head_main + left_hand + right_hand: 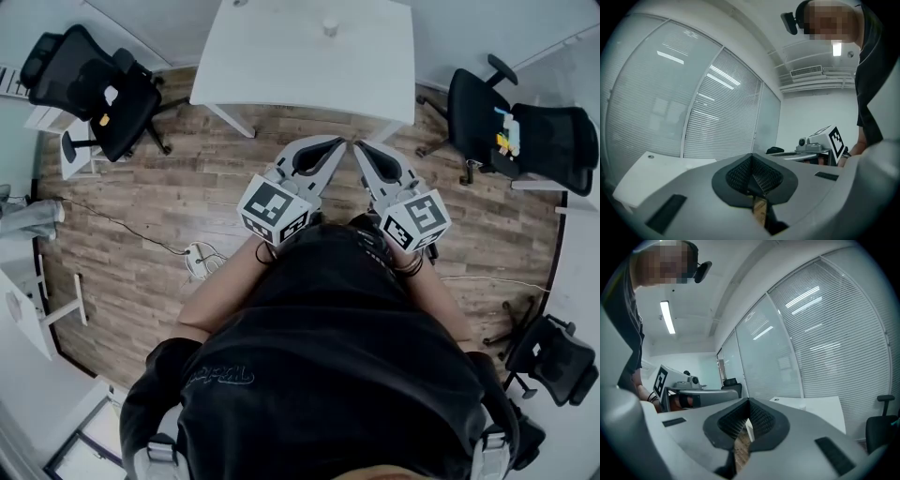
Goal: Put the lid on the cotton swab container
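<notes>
Cotton swab container (330, 26), probably the small white thing on the far white table (281, 66), sits well apart from both tongs. Left gripper (337, 142) and right gripper (359, 146) are pressed together and empty. 0 steps done; lid not made out.

Office interior. White bench (281, 66) at 12 o'clock; black swivel chairs (94, 89) at 10, 2 and 4 o'clock; wood-laminate floor (141, 262); glazed partitions (761, 350) with slatted blinds (722, 117); ceiling strip light (667, 317).
</notes>
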`<state>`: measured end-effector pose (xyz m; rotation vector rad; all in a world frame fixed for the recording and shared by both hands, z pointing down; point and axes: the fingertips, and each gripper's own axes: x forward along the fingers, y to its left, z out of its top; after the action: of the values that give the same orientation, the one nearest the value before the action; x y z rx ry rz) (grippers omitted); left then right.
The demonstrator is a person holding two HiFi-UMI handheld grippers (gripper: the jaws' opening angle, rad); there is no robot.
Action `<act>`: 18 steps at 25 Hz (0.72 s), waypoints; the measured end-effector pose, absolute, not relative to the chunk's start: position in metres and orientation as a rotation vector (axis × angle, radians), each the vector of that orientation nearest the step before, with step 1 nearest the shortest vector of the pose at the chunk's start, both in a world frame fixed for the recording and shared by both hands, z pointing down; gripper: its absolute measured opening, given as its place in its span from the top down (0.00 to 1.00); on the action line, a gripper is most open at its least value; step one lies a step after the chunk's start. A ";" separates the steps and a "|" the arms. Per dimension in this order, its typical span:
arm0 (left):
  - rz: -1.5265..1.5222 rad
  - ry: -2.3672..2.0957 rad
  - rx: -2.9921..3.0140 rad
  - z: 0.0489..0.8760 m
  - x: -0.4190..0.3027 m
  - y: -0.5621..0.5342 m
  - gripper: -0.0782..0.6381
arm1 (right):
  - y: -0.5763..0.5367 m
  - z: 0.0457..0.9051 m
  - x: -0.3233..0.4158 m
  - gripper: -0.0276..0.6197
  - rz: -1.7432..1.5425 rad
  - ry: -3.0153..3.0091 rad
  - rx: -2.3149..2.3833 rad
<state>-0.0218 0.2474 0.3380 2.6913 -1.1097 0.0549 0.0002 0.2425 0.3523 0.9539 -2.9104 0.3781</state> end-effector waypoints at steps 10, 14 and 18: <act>0.029 -1.156 2.668 0.342 -0.040 0.236 0.87 | 0.219 0.367 -0.025 0.92 0.448 -2.936 0.848; 0.024 -1.221 2.611 0.345 -0.056 0.228 0.87 | 0.212 0.363 -0.039 0.92 0.440 -2.966 0.772; 0.012 -1.250 2.549 0.353 -0.058 0.210 0.87 | 0.196 0.363 -0.037 0.92 0.452 -2.983 0.732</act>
<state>-0.0575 0.2097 0.3529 2.5493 -1.2502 0.0119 -0.0374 0.1961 0.3632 0.7316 -2.9834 0.4524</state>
